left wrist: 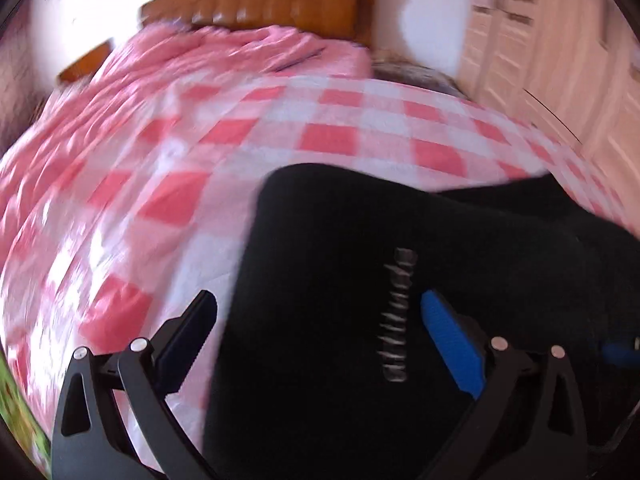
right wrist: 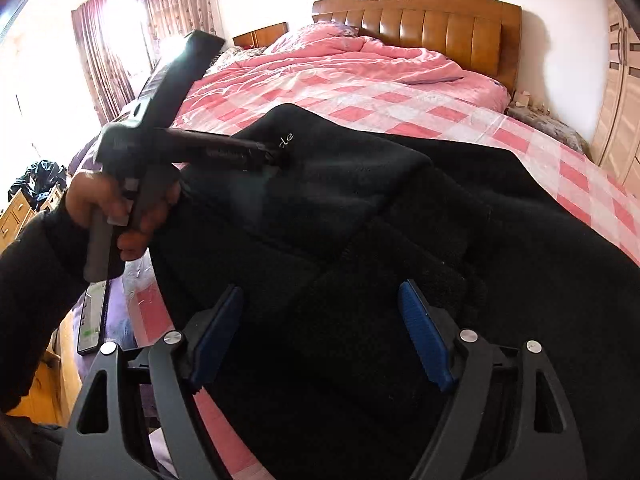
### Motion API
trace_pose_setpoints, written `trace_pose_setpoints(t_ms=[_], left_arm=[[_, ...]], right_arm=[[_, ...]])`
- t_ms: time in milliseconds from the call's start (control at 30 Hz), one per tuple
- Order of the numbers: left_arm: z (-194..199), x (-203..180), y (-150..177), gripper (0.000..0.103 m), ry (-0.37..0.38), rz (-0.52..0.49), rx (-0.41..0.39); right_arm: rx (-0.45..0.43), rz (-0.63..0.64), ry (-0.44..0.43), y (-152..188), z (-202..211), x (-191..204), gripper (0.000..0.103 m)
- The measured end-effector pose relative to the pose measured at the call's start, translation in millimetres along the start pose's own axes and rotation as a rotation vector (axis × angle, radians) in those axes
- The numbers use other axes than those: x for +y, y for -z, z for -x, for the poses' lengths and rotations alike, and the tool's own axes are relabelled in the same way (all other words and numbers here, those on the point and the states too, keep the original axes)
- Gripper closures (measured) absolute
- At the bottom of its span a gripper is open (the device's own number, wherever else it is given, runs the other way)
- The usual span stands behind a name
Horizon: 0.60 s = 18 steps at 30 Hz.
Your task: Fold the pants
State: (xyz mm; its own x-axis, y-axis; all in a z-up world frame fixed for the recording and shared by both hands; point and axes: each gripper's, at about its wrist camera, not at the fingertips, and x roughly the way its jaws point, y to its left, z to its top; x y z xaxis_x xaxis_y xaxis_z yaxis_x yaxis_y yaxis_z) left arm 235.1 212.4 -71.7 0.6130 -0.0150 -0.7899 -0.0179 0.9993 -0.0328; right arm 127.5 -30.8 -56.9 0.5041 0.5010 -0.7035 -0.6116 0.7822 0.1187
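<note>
Pants [right wrist: 360, 208]: black, lying on the bed [right wrist: 540, 140] over the checked sheet, partly doubled over, white lettering up; left claw [left wrist: 320, 332]: spread wide, holding nothing, low over the pants' left edge, probably to pinch it; right claw [right wrist: 320, 332]: likewise wide and empty, over the near layer; bed gives a flat folding surface.

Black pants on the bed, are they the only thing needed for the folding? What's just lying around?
For the job:
black pants
left gripper, open
right gripper, open
checkered sheet, the folding surface

Just lying about:
pink quilt
wooden headboard
curtains
wardrobe
</note>
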Motion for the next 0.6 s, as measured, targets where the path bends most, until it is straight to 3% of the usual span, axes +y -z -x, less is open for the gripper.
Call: trace_pose_setpoints(t_ms=[100, 367, 600], left_arm=[[-4.8, 8.7, 0.0, 0.001, 0.039, 0.043, 0.017], [-2.4, -0.6, -0.9, 0.001, -0.022, 0.01, -0.016], [-1.9, 0.7, -1.5, 0.001, -0.014, 0.016, -0.012]], right_arm=[[-0.006, -0.014, -0.009, 1.0, -0.2, -1.6, 0.026], [-0.005, -0.008, 0.013, 1.3, -0.8, 2.6, 0.025], [-0.007, -0.009, 0.014, 1.1, -0.6, 3.1, 0.025]])
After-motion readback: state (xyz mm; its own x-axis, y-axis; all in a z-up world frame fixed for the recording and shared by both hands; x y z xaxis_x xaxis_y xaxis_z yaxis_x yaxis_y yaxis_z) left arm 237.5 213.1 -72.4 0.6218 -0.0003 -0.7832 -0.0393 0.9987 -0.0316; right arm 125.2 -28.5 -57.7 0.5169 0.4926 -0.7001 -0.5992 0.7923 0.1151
